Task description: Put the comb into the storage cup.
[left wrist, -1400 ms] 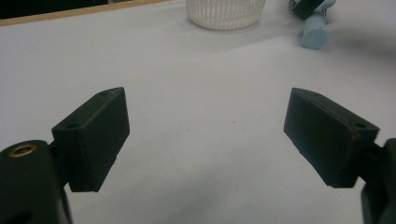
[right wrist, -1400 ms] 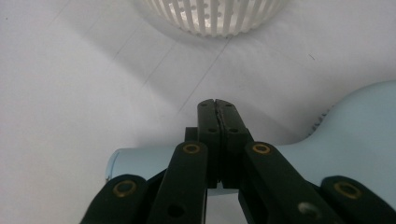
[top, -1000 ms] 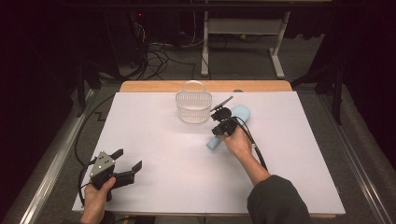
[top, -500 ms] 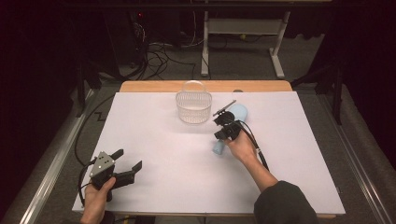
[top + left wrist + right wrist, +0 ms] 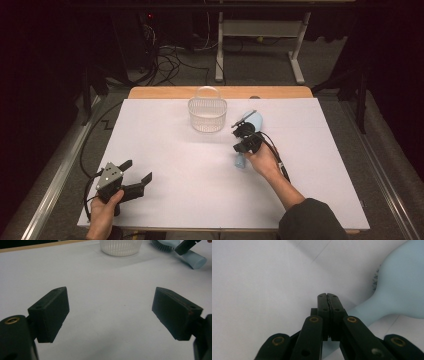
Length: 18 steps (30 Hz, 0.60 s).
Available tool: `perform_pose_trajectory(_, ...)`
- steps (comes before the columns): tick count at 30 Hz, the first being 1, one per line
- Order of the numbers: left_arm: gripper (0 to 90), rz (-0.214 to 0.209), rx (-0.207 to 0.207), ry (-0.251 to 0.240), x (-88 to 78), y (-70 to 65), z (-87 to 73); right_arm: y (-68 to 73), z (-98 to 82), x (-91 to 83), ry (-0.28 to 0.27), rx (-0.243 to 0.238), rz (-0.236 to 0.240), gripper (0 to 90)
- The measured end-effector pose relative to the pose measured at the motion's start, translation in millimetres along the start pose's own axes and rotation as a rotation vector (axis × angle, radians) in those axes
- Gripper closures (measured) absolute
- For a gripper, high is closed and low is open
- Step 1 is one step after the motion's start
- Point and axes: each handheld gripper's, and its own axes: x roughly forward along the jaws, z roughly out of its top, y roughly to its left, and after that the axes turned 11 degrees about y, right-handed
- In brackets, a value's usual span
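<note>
The right gripper has its fingers clenched, holding nothing, over the blue hairbrush. Open them wide, then pinch the handle. The left gripper rests with fingers released.

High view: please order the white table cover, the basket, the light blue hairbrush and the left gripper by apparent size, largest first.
1. white table cover
2. basket
3. light blue hairbrush and left gripper: they look alike; the brush is partly hidden under the right gripper, so I leave them unranked.
</note>
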Motion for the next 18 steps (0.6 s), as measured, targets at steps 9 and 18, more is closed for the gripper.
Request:
perform_pose_trajectory(9,15.3,0.011,0.012,0.005,0.2,-1.1,0.3,1.3,-6.2,-2.7,0.007,0.007,0.008,90.0)
perform_pose_trajectory(18,15.3,0.014,0.01,0.006,0.2,-1.0,0.2,0.2,-13.3,-3.7,0.008,-0.007,0.014,90.0)
